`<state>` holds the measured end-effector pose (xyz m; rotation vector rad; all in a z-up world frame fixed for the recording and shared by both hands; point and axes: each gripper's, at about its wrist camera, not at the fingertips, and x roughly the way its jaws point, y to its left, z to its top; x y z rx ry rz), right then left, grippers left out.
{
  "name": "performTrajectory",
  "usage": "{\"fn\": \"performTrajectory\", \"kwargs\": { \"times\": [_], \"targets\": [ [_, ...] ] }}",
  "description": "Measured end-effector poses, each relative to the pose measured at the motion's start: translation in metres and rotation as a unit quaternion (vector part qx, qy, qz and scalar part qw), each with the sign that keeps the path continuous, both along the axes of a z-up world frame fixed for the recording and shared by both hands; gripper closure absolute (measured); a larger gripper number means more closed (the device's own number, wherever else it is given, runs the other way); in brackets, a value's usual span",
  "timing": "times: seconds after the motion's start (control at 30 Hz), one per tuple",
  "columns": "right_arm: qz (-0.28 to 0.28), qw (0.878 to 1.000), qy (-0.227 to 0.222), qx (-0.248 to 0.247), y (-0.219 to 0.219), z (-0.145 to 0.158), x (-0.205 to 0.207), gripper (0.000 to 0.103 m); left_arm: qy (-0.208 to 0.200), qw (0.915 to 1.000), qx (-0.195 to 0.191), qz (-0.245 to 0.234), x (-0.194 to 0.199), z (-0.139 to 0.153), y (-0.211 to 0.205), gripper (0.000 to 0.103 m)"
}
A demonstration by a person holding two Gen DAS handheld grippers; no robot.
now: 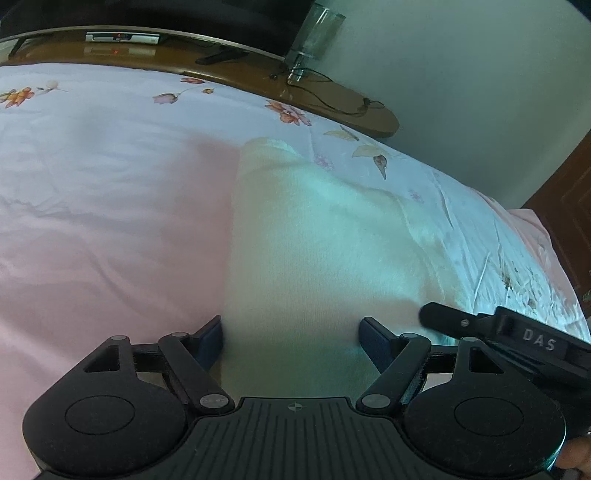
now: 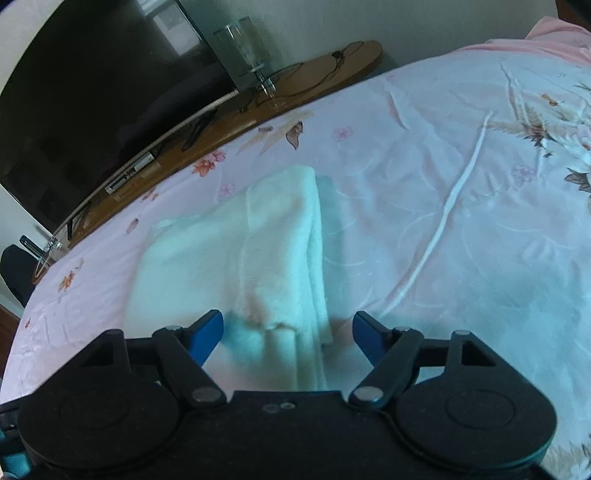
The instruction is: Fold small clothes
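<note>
A small pale cream garment (image 1: 314, 240) lies on the pink floral bedsheet (image 1: 92, 221), partly folded, with a thicker doubled strip along its right side (image 2: 288, 236). My left gripper (image 1: 291, 341) hovers open over the garment's near edge. Its blue pads stand wide apart and the cloth lies flat below them, not pinched. My right gripper (image 2: 288, 332) is open too, jaws spread wide over the near end of the doubled strip, with no pad pressing on the cloth. In the left wrist view, the right gripper's black finger (image 1: 443, 317) reaches in beside the garment's right edge.
A curved wooden bench (image 1: 332, 99) runs along the far side of the bed, with a dark television (image 2: 92, 92), a glass stand (image 1: 314, 33) and cables on it. Wrinkled sheet (image 2: 461, 221) stretches to the right of the garment. A dark wooden door (image 1: 569, 221) stands at the far right.
</note>
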<state>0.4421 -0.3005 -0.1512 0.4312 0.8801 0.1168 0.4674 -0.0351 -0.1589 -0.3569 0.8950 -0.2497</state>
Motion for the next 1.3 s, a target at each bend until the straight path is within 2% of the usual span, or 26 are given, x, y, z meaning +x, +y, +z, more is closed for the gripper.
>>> {"fn": "performTrajectory", "kwargs": {
  "times": [0.1,0.17,0.2,0.27,0.3,0.33,0.4,0.43,0.5,0.57,0.67,0.73,1.03,1.3],
  "targets": [
    [0.013,1.000,-0.010,-0.006,0.000,-0.004,0.002,0.030,-0.001,1.0000,-0.004,0.000,0.003,-0.001,-0.001,0.026],
    [0.022,1.000,-0.013,-0.003,0.000,-0.003,0.003,0.039,0.000,1.0000,-0.008,0.001,0.004,-0.001,-0.002,0.026],
    [0.030,0.999,-0.010,0.014,0.000,-0.004,0.003,0.054,0.000,1.0000,-0.008,0.002,0.004,-0.001,-0.003,0.026],
    [0.031,0.999,-0.008,0.025,-0.001,-0.004,0.004,0.061,0.002,0.9999,-0.016,0.002,0.004,0.000,-0.003,0.028],
    [0.035,0.999,-0.008,0.026,-0.001,-0.002,0.004,0.065,0.002,0.9998,-0.019,0.003,0.005,0.001,-0.002,0.036],
    [0.035,0.999,-0.009,0.028,-0.002,-0.001,0.003,0.068,0.002,0.9998,-0.021,0.003,0.004,0.001,-0.001,0.037],
    [0.041,0.999,-0.015,0.020,-0.001,0.001,0.003,0.067,0.002,0.9997,-0.024,-0.001,0.006,-0.001,0.001,0.040],
    [0.039,0.999,-0.014,0.017,-0.001,0.000,0.004,0.059,0.002,0.9997,-0.024,-0.002,0.006,-0.003,0.001,0.040],
    [0.033,0.999,-0.008,0.040,-0.004,-0.006,0.008,0.054,-0.003,0.9997,-0.022,-0.006,0.007,-0.004,0.000,0.040],
    [0.031,0.999,-0.015,0.041,-0.004,-0.007,0.009,0.054,-0.005,0.9998,-0.020,-0.007,0.008,-0.004,-0.001,0.042],
    [0.032,0.998,-0.024,0.039,0.000,-0.008,0.008,0.064,-0.005,0.9994,-0.033,-0.002,0.006,-0.002,0.000,0.055],
    [0.031,0.998,-0.029,0.042,0.001,-0.005,0.007,0.071,-0.010,0.9996,-0.028,-0.003,0.004,0.001,-0.003,0.057],
    [0.039,0.997,-0.055,0.046,0.004,0.008,0.005,0.074,-0.021,0.9994,-0.029,-0.005,0.002,0.010,-0.001,0.062],
    [0.063,0.993,-0.080,0.052,0.029,0.037,0.004,0.074,-0.038,0.9981,-0.049,0.000,-0.005,0.029,0.018,0.064]
  ]
}}
